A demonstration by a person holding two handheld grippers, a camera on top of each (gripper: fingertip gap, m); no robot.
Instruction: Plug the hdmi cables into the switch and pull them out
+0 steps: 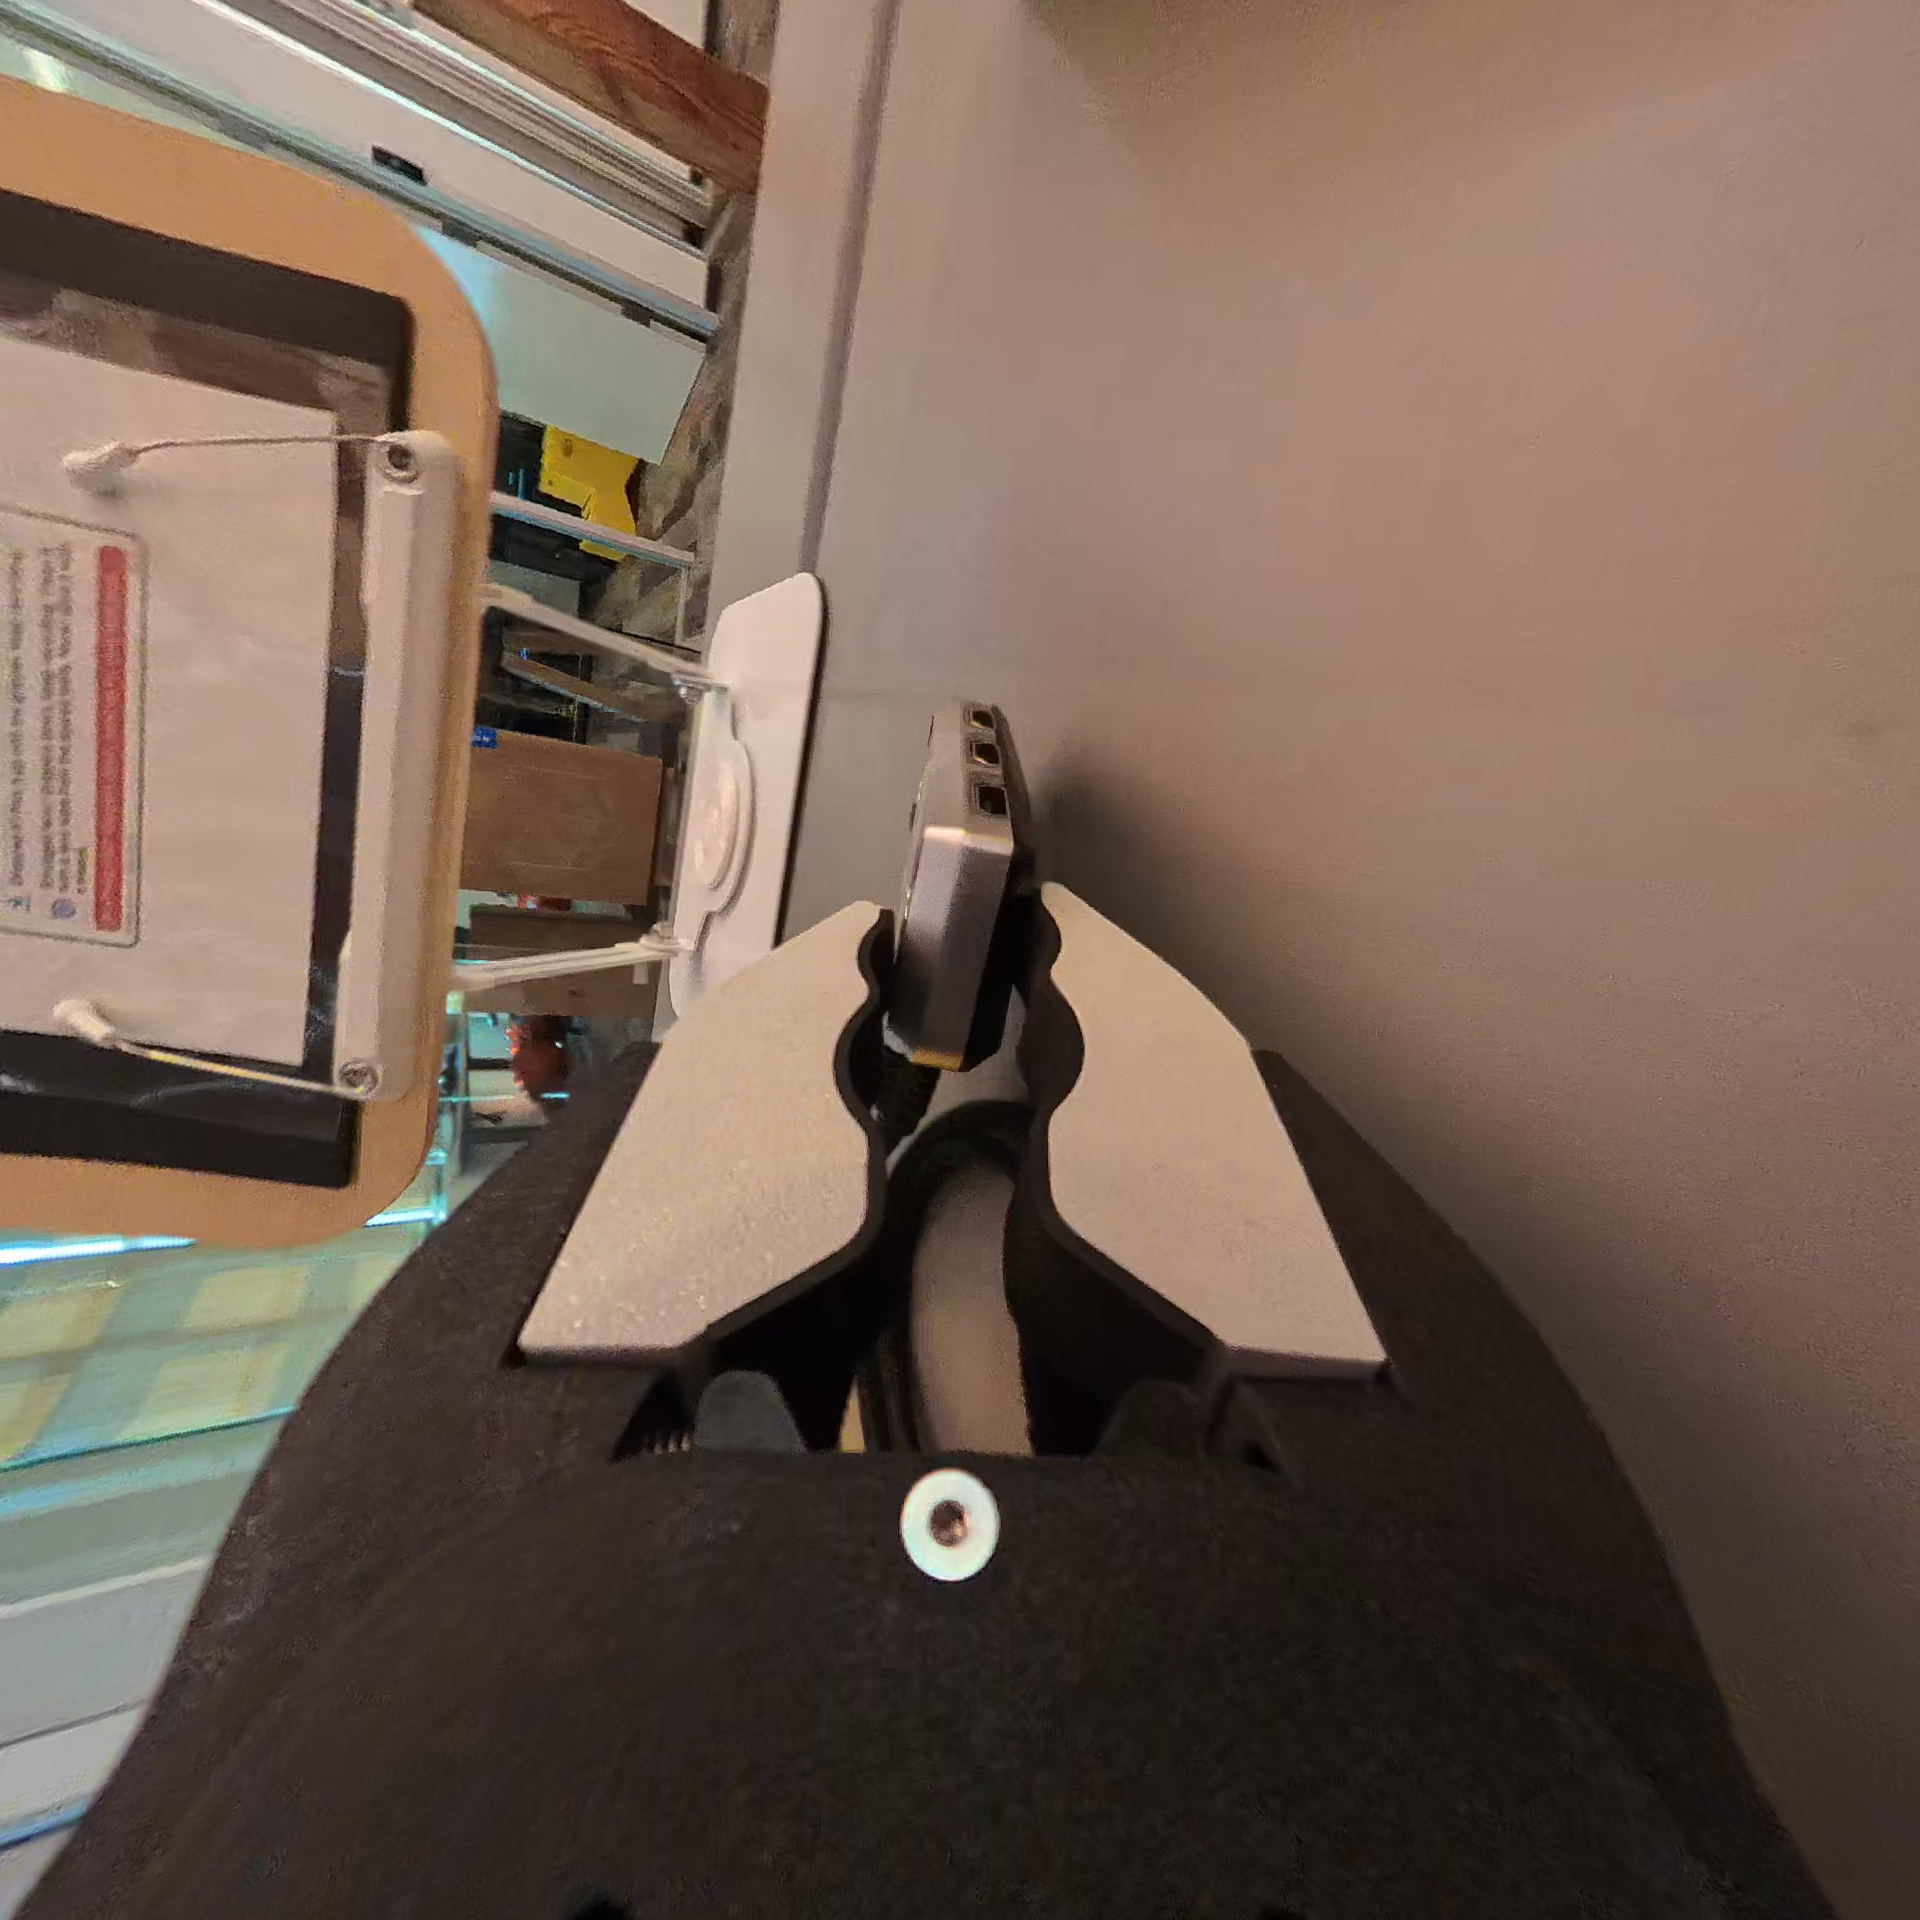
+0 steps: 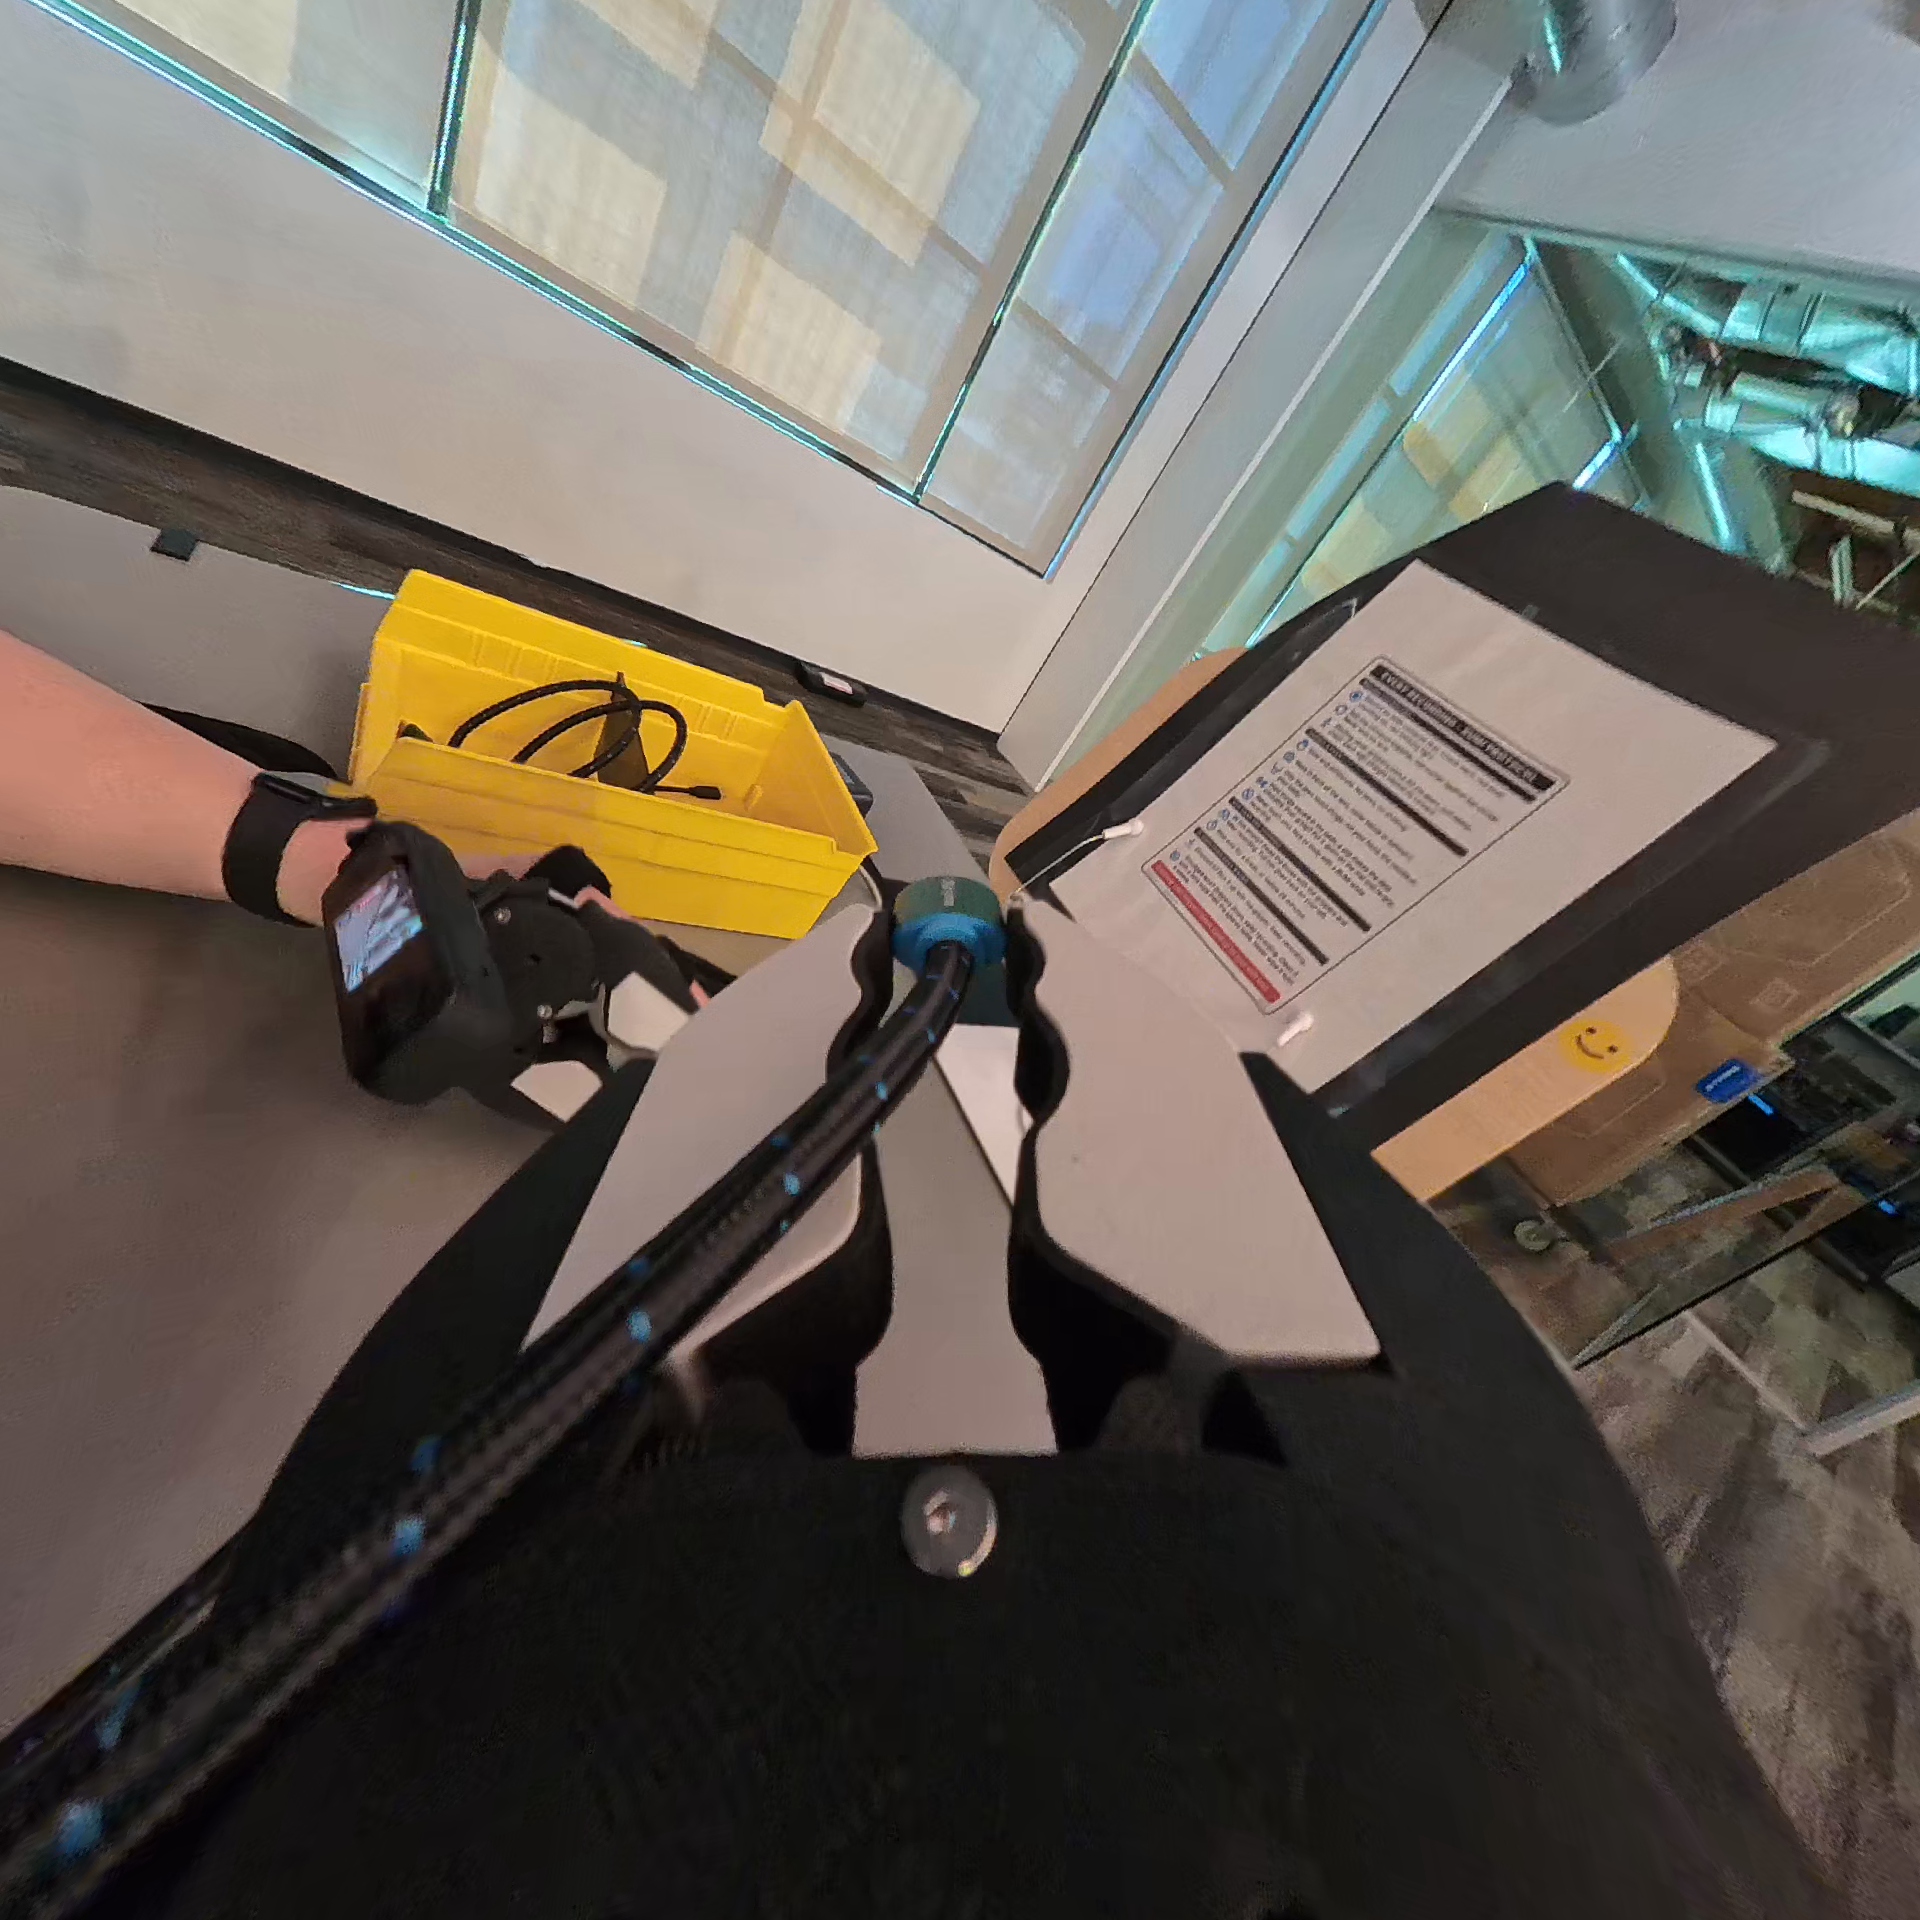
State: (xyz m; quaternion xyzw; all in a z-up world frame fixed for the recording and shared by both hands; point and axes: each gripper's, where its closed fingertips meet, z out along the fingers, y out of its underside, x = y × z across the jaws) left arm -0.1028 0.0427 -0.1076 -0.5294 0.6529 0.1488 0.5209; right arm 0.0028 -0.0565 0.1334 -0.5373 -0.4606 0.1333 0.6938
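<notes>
The flat grey tabletop is the largest thing in view; in the left wrist view it fills the right of the picture as a bare surface beyond the switch. At its far corner in the right wrist view sits an open yellow plastic bin with a coiled black cable inside, well apart from both grippers. Right of the table edge stands a black-framed board with a white printed sheet, close beside the right gripper's fingers.

The left gripper is clamped on a slim silver metal HDMI switch box with rounded corners, held on edge against the tabletop. A row of three small dark ports runs along its far edge, facing open table, and a black cord leaves its near end between the fingers.

The right gripper is closed around the plug end of a black braided HDMI cable with blue flecks. A blue collar and a dark green sleeve sit at the fingertips; the cable trails back down to the lower left. The left gripper is seen here too, resting low on the table.
</notes>
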